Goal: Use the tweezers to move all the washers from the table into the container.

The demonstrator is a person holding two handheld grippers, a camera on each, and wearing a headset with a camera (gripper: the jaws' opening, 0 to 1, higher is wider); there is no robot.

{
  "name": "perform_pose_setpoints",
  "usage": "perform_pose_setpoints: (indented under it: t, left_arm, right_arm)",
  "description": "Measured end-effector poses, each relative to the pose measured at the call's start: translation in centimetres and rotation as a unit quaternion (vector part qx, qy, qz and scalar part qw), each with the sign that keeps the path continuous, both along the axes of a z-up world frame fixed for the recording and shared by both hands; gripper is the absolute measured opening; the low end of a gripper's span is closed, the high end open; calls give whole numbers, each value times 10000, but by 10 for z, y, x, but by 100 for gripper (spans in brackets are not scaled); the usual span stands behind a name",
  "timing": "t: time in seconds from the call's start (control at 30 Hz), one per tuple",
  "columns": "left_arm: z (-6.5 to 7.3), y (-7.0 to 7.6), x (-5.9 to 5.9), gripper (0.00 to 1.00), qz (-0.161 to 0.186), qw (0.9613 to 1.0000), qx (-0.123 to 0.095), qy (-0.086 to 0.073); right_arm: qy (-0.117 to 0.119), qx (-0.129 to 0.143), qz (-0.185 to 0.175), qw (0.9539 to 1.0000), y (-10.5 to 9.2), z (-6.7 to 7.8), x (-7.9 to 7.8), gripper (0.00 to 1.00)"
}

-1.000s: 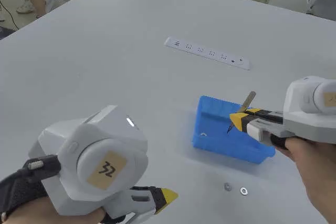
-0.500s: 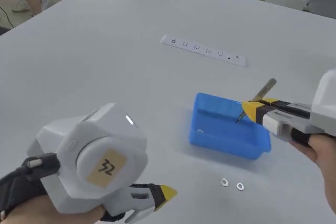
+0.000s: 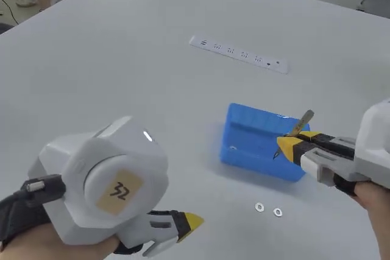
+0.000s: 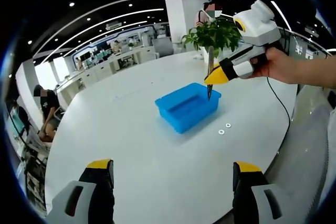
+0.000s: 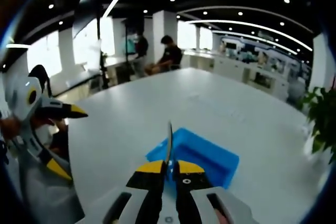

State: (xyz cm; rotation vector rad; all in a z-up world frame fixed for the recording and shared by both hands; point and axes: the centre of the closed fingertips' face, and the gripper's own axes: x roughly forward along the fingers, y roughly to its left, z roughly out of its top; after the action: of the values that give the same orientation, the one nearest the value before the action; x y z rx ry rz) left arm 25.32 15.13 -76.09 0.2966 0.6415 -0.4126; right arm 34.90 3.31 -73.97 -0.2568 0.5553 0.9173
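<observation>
My right gripper [image 3: 286,146] has its yellow-tipped jaws pinched tight on a pair of thin grey metal tweezers [image 3: 303,121]. Their points hang down over the 3 o'clock end of the shallow blue rectangular plastic container [image 3: 253,165]. I cannot tell whether the points carry anything; they are too fine to read. A small pale speck lies on the container's floor near its 9 o'clock wall (probably a washer, though I would not swear to it).

Two small flat silver metal washers [image 3: 259,207] lie side by side on the smooth white table [image 3: 122,71], near the container at its 6 o'clock, so the job is not finished.

I judge the next washer to be the step in hand. It is a thin ring lying flush on a slick top, so it will likely skate if I push sideways. I would bring the tweezers down steeply, set one point through the hole and one outside the rim, then squeeze gently and lift straight up.

My left gripper [image 3: 183,226] hangs at 7 o'clock, well apart, with its jaws spread wide around nothing. A long white plastic power strip [image 3: 239,55] lies out at 12 o'clock.
</observation>
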Motion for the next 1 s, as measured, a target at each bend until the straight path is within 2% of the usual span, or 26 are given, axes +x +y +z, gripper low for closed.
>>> perform_pose_setpoints:
  t: [0.13,0.23,0.33,0.47,0.5,0.63,0.73,1.0]
  left_arm:
    - [-4,-1,0,96,6,10000,-5,40]
    - [-3,-3,2,96,45,10000,-64,15]
    - [-3,-4,3,96,58,9999,-104,9]
    - [-2,-5,3,96,7,10000,-52,3]
    - [-2,-5,2,96,4,10000,-53,4]
    - [-2,-4,1,96,19,10000,-49,2]
    - [-4,-7,-1,96,15,10000,-78,17]
    - [-5,-11,-2,95,-38,10000,-47,47]
  right_arm:
    - [136,75,30,9999,3,-6,-7,5]
    - [284,85,46,9996,3,-16,-11,5]
    - [329,36,40,9994,0,-25,-16,5]
    - [341,10,5,9994,-8,-33,-22,5]
    - [461,-9,-5,9989,-10,-39,-25,5]
    - [624,35,-76,9980,-16,-51,-30,5]
    - [727,-90,-44,9973,-20,-67,-32,5]
    - [761,-9,-53,9971,-19,-73,-29,4]
